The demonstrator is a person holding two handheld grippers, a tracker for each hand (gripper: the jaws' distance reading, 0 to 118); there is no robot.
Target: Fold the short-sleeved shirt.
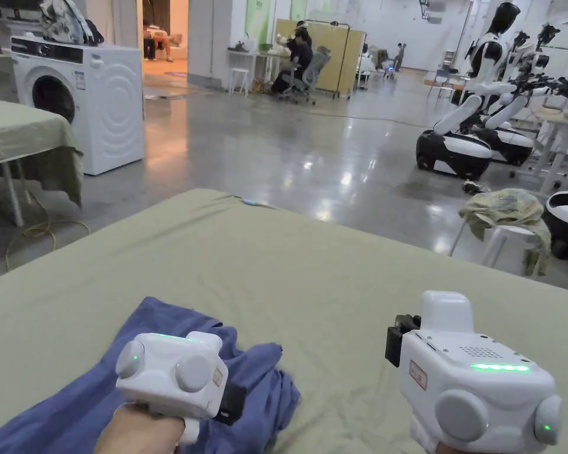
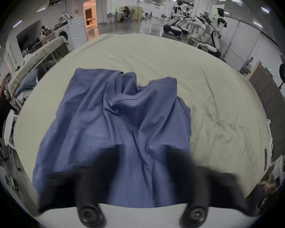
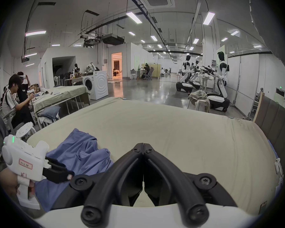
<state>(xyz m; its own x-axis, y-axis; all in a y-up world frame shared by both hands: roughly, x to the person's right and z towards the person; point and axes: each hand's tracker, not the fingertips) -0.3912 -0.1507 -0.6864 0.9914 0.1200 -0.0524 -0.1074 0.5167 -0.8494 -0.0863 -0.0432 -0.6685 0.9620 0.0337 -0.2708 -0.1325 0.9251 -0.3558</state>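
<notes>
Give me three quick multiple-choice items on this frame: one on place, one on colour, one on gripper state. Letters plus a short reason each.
1. Where does the shirt lie on the table?
A. near edge, on the person's left side
B. far right corner
C. hanging off the far edge

2. What colour is the shirt?
A. white
B. red
C. blue

3. How do the right gripper's jaws stand?
A. wide open over the shirt
B. closed together with nothing between them
C. clamped on a sleeve

Answers:
1. A: in the head view the cloth sits at the lower left, under the left gripper.
2. C: it reads blue in all three views against the pale green cover.
3. B: in the right gripper view the tips meet over bare cover, apart from the shirt.
</notes>
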